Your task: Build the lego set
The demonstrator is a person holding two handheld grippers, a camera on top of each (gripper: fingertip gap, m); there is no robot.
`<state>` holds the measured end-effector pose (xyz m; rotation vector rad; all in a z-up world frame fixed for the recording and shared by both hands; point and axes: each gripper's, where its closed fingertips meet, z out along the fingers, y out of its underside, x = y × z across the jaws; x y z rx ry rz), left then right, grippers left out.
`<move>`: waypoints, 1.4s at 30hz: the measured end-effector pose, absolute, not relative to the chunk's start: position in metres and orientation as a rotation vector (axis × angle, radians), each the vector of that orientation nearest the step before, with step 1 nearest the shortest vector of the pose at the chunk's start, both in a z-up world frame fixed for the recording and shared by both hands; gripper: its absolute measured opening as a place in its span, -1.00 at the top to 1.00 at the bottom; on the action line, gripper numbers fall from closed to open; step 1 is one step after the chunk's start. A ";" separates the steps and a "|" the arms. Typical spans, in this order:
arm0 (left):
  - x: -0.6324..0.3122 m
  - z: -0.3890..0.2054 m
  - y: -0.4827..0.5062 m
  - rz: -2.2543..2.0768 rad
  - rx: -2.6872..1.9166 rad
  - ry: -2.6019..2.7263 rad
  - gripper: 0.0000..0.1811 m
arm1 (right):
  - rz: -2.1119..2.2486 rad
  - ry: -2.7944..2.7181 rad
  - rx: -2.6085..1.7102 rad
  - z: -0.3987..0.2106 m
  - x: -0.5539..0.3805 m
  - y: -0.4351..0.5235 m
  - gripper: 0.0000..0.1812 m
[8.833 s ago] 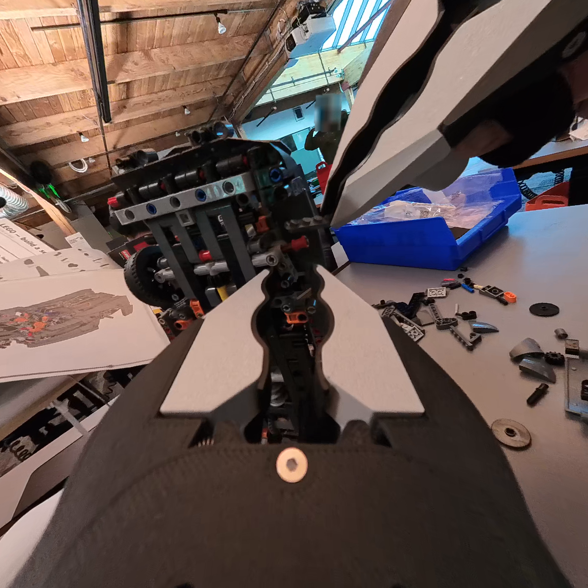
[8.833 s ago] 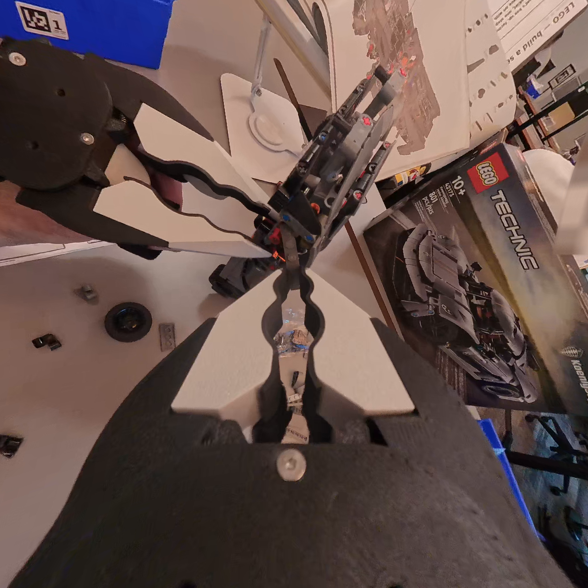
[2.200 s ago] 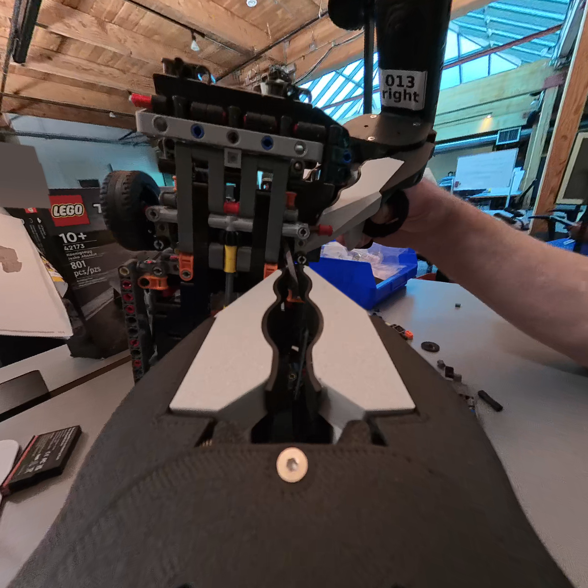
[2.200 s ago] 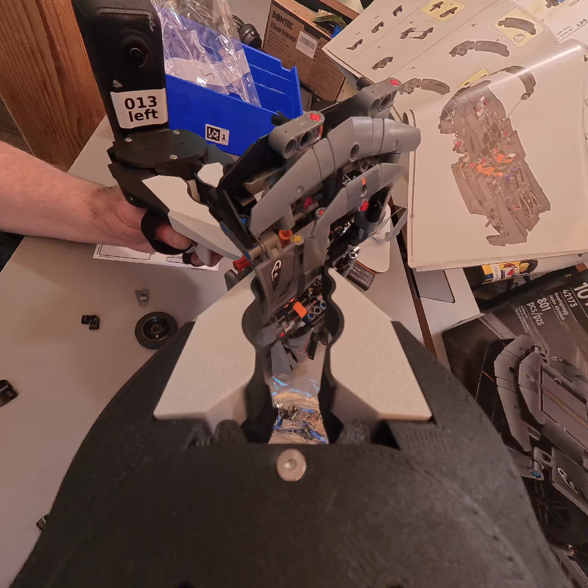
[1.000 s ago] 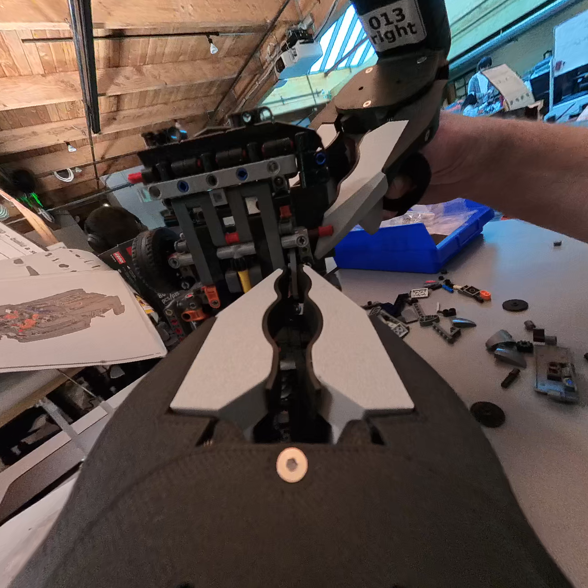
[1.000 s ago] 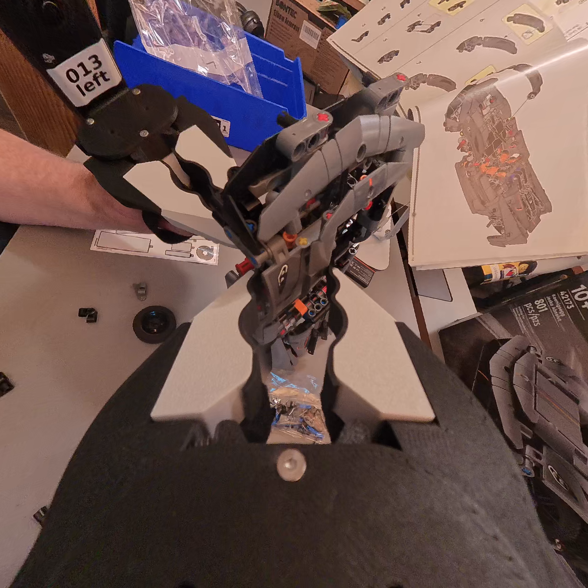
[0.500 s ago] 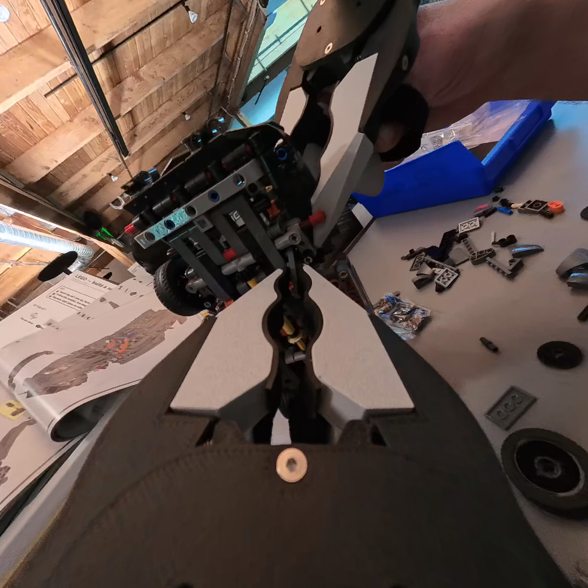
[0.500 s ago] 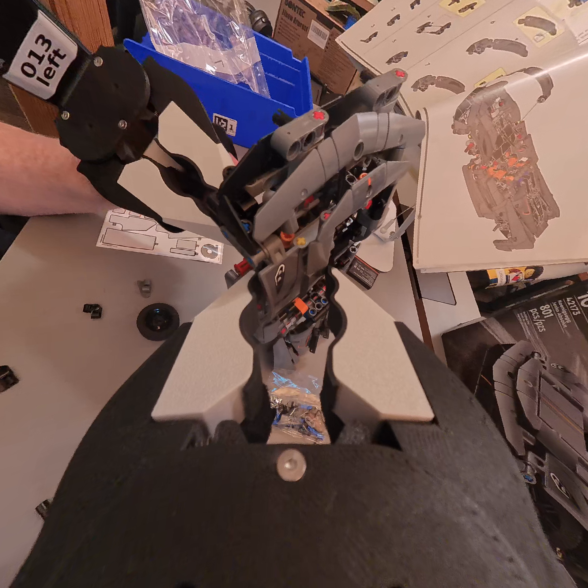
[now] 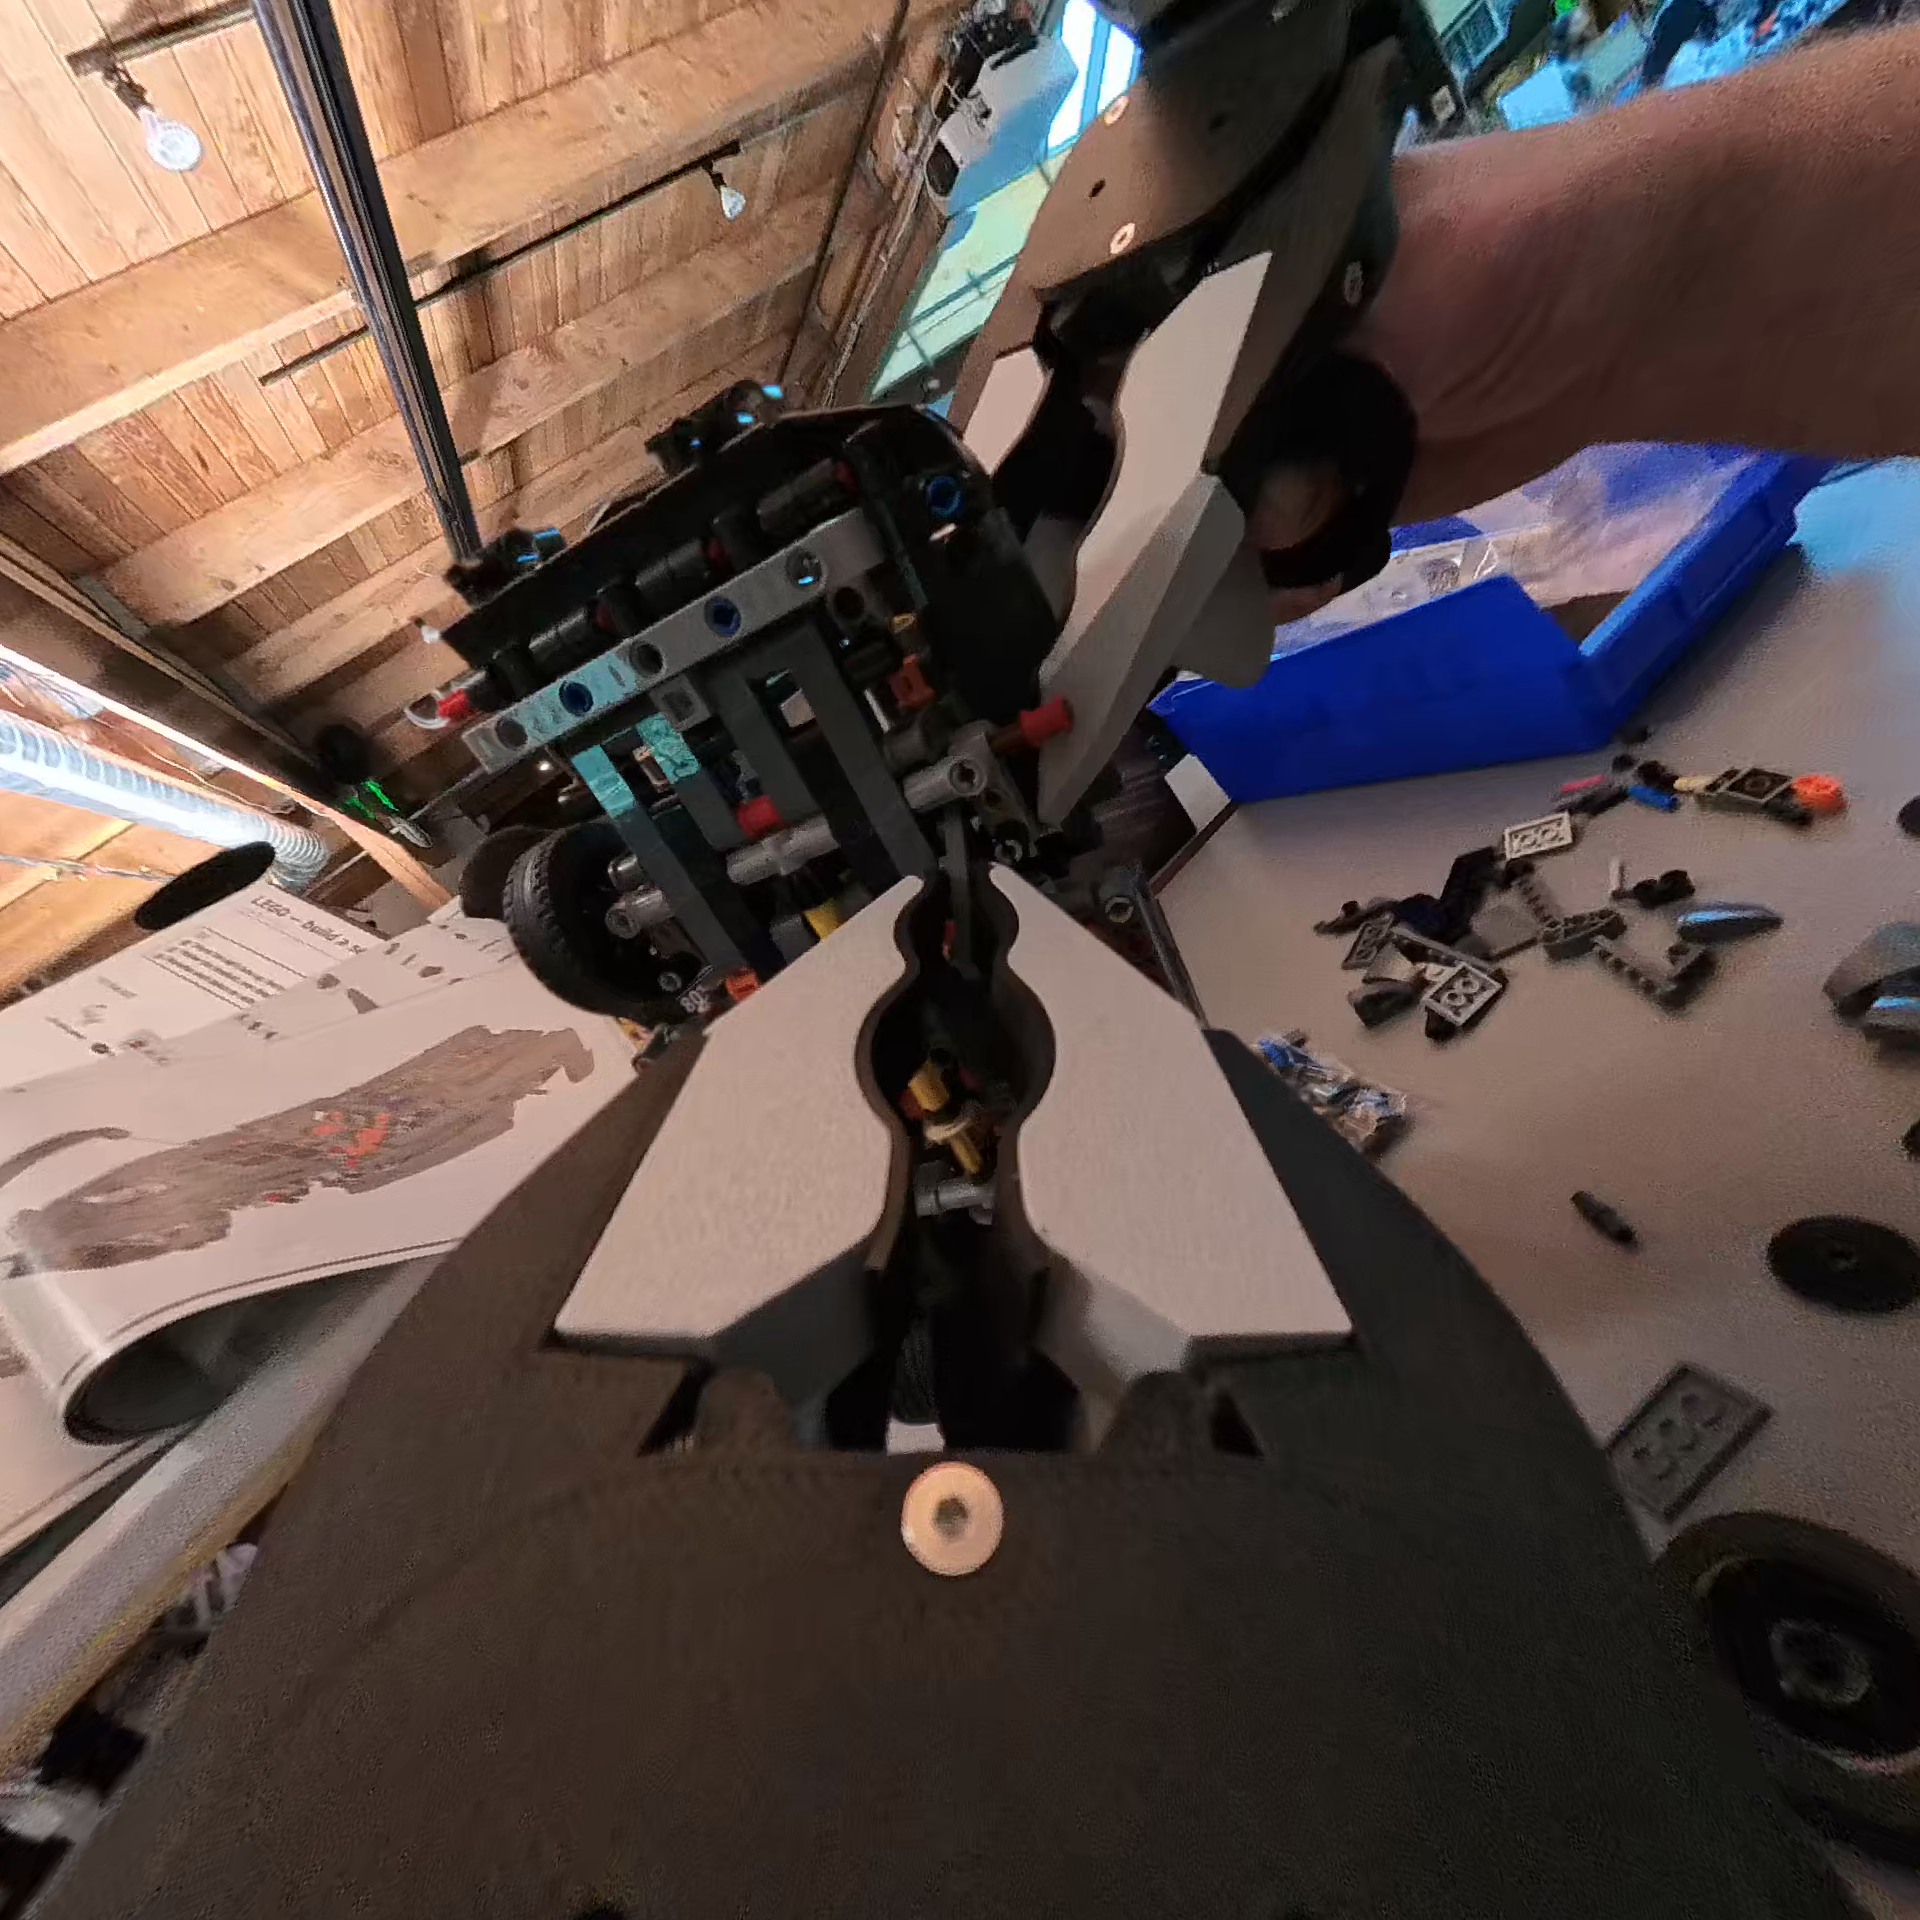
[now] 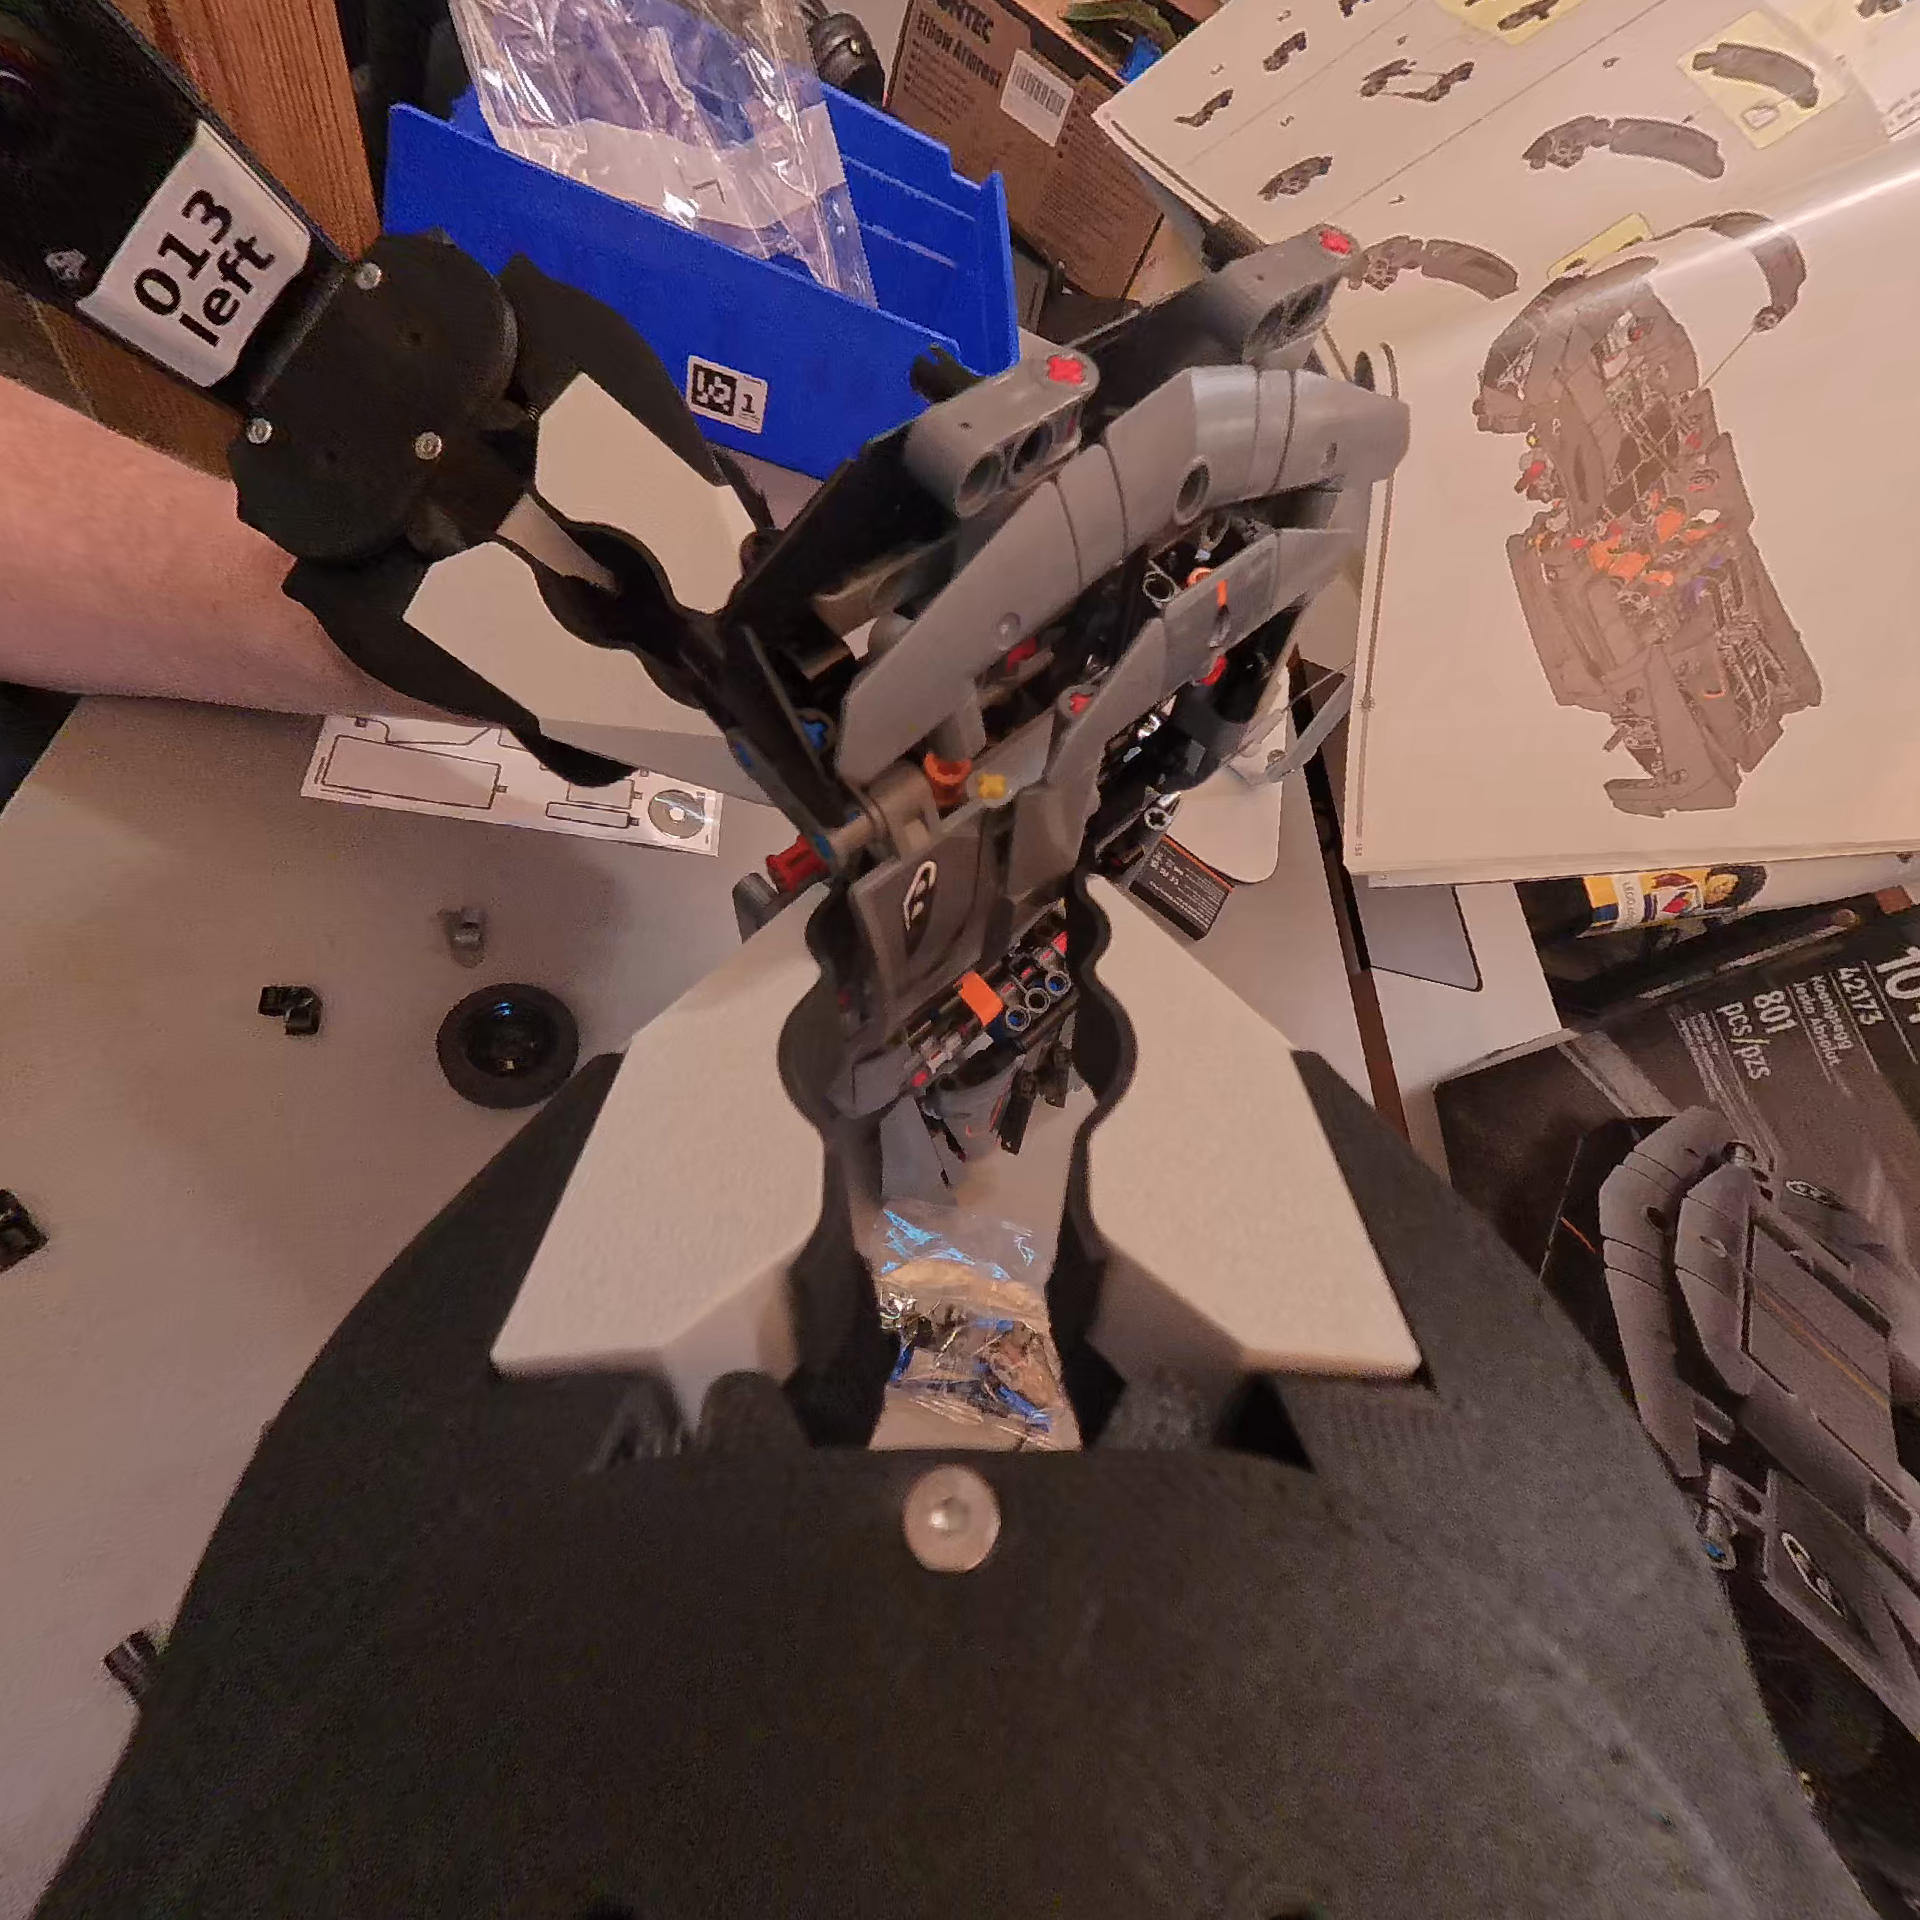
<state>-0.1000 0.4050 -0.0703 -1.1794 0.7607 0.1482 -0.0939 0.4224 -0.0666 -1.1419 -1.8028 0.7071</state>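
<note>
- Grey and black, the half-built lego car (image 10: 1049, 665) hangs in the air above the tabletop (image 10: 208, 935), gripped from both sides.
- From the left, the left hand-held gripper (image 9: 956, 904) is closed narrow on a thin dark beam at the car's underside.
- From the right, the right hand-held gripper (image 10: 951, 997) clamps the car's grey nose, its jaws held apart only by that width.
- To turn the car well, I'd say both grips should move together, slowly, so no panel pops off; a twist between them looks like the main risk.
- Loose pieces (image 9: 1475, 945), a spare wheel (image 10: 506, 1042) and a small bag of parts (image 10: 966, 1340) lie scattered on the pale tabletop.
- At the far side a blue bin (image 10: 727, 281) holds plastic bags; the open instruction booklet (image 10: 1662, 520) and the dark box (image 10: 1714, 1247) lie to the right.
- Overhead, in the left wrist view, are wooden ceiling beams (image 9: 208, 312).
</note>
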 end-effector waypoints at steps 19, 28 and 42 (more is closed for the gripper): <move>-0.098 -0.067 0.408 0.106 -1.411 0.732 0.97 | 0.712 -1.788 -1.167 -0.066 -0.092 0.425 0.54; -0.090 -0.068 0.407 0.079 -1.379 0.764 0.97 | 0.802 -1.828 -1.110 -0.064 -0.079 0.421 0.42; -0.088 -0.068 0.408 0.052 -1.359 0.781 0.97 | 1.132 -1.769 -1.031 -0.058 -0.070 0.416 0.45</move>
